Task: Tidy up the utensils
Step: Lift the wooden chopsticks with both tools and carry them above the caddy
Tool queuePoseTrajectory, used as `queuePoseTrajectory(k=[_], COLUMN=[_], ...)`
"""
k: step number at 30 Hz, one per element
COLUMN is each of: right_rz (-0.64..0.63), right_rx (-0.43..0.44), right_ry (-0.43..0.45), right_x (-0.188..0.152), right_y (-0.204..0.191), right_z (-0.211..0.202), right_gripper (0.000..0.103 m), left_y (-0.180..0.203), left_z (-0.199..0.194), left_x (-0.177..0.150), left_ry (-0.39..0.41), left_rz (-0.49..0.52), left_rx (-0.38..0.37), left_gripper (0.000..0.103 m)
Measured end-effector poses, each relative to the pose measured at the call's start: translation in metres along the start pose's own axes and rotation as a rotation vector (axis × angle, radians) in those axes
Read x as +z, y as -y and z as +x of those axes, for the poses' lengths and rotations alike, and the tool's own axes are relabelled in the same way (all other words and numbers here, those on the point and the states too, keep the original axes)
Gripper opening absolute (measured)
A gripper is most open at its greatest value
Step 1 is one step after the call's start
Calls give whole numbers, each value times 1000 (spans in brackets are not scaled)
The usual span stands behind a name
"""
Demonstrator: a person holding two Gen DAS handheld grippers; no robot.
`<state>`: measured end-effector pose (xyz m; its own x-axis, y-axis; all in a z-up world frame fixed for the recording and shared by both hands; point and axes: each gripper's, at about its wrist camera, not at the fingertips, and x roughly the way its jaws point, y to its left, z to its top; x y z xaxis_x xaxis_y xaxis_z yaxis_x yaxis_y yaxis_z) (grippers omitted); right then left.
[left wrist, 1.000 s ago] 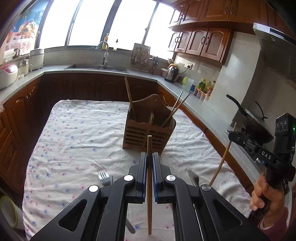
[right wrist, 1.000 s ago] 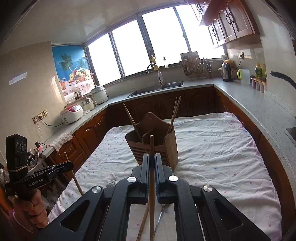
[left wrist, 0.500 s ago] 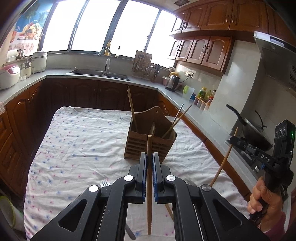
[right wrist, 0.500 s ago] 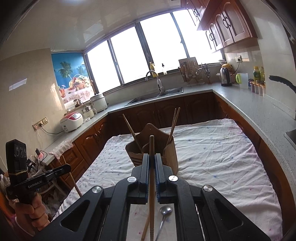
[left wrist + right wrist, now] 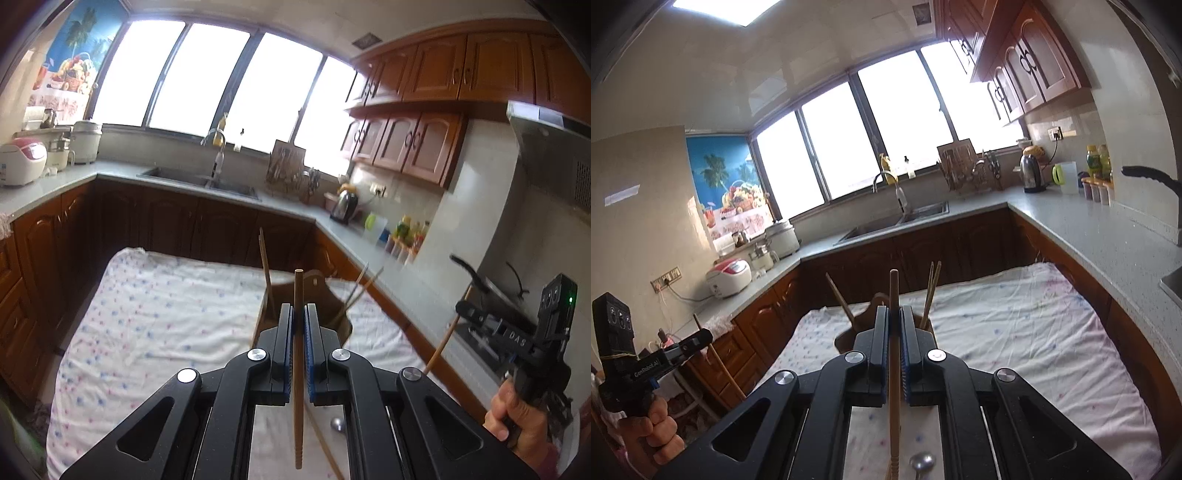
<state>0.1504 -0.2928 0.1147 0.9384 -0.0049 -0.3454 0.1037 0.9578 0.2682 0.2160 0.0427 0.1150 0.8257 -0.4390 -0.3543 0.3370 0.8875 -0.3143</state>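
Kitchen cabinets ring a cloth-covered counter (image 5: 155, 325). Nearest, the left tool (image 5: 299, 314) pinches one upright chopstick (image 5: 298, 291); the right tool (image 5: 894, 317) clamps another chopstick (image 5: 894, 291). Beyond both, at twelve o'clock, a wooden utensil holder (image 5: 332, 295) stands mid-counter with chopsticks inside.

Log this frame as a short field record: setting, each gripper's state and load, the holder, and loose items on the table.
setting: kitchen, table with dotted cloth
left gripper: shut on chopstick, held upright
right gripper: shut on second chopstick, held upright
wooden holder: on the table beyond both grippers, chopsticks already standing in it
loose items: spoon on the cloth below the right gripper
task status: both held chopsticks not yet in the holder
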Motion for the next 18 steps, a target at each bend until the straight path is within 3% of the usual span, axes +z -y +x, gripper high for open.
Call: queuePoseTrajectory(k=[8,18], right_rz=[17,7], right_rx=[13,23], right_ry=[80,176], right_x=[26,56], right_y=[1,-3], right_z=[21,58], right_gripper=[5,5], left_y=[-9,-24], left_z=[15,69], left_x=[20,41], left_ry=[111,218], left_rz=[-2,-22], left_rx=[4,-19], left_gripper=[3,3])
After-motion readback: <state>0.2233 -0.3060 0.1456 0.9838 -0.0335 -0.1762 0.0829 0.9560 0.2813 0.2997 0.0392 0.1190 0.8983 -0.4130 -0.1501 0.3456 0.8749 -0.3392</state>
